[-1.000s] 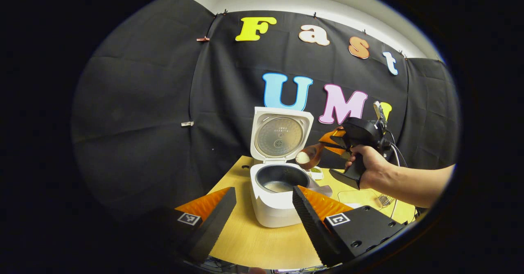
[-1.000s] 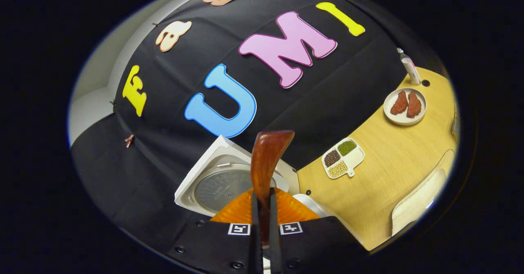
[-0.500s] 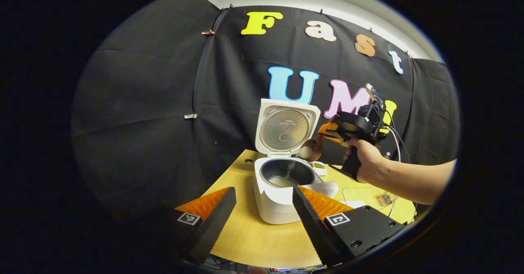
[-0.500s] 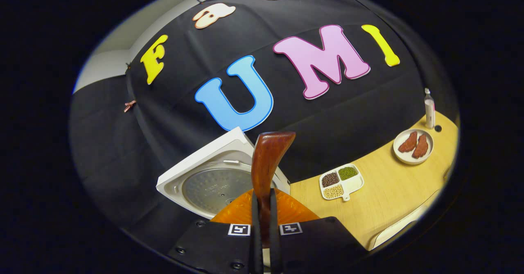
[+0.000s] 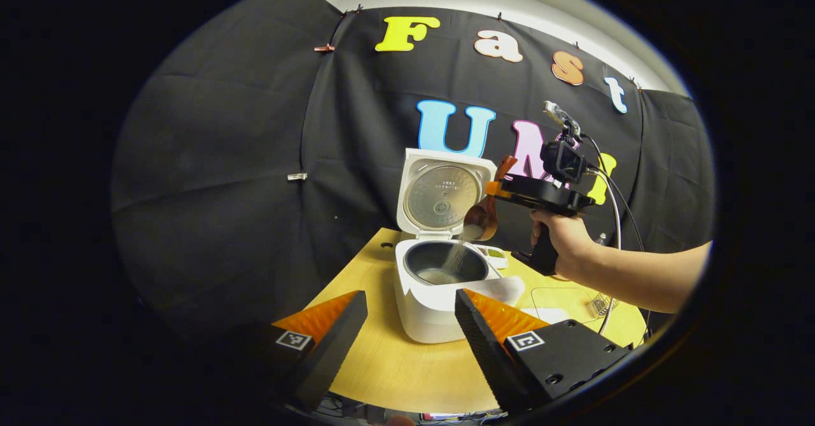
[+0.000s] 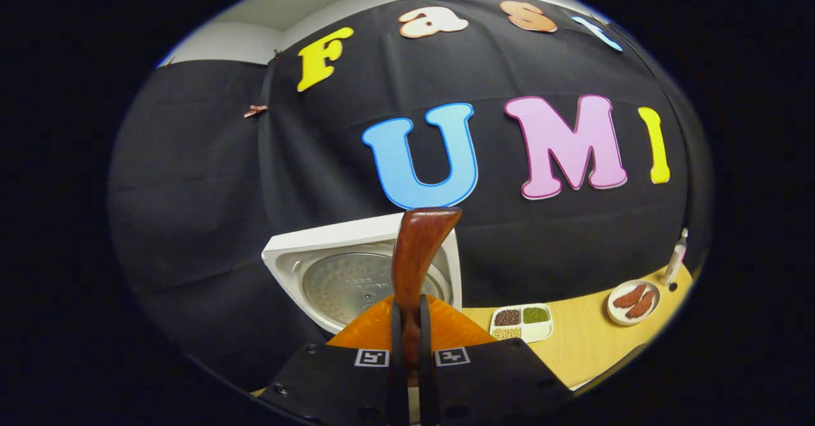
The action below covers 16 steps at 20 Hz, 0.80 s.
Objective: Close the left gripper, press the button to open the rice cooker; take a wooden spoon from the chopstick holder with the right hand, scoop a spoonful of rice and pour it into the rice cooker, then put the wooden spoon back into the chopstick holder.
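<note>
My right gripper clenches the wooden spoon, tipping rice over the open rice cooker (lid upright), while my left gripper hangs released near the worktop edge.

No readable text, labels, brands, numbers or signs anywhere.

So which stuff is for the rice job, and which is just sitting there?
For the job:
- rice cooker, lid open
- wooden spoon in the right claw, pouring rice

Just lying about:
- divided dish of beans
- plate
- bottle
</note>
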### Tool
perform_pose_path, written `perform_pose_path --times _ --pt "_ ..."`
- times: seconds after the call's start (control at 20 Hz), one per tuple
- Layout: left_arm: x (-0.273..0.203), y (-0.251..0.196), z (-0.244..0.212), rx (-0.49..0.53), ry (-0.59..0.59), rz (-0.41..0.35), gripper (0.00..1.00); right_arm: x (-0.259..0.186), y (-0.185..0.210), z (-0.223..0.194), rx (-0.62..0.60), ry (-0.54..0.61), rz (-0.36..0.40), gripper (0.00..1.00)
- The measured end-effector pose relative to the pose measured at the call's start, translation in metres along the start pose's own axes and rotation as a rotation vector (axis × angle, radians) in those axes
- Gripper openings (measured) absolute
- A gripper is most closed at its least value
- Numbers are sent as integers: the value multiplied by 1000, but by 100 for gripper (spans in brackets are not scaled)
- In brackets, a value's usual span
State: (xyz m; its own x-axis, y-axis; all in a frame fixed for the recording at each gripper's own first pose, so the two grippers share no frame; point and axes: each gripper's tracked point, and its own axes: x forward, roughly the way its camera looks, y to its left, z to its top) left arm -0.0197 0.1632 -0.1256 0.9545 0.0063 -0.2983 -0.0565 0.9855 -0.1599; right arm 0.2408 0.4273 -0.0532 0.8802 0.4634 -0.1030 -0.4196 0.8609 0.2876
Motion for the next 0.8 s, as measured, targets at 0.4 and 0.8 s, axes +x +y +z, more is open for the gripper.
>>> perform_pose_path --times 0.4,0.8 --pt "-5 3 -5 -1 13 2 96 -7 38 -6 -316 -36 93 11" --pt "-2 1 -3 12 18 4 95 -13 54 -19 -610 -70 152 11"
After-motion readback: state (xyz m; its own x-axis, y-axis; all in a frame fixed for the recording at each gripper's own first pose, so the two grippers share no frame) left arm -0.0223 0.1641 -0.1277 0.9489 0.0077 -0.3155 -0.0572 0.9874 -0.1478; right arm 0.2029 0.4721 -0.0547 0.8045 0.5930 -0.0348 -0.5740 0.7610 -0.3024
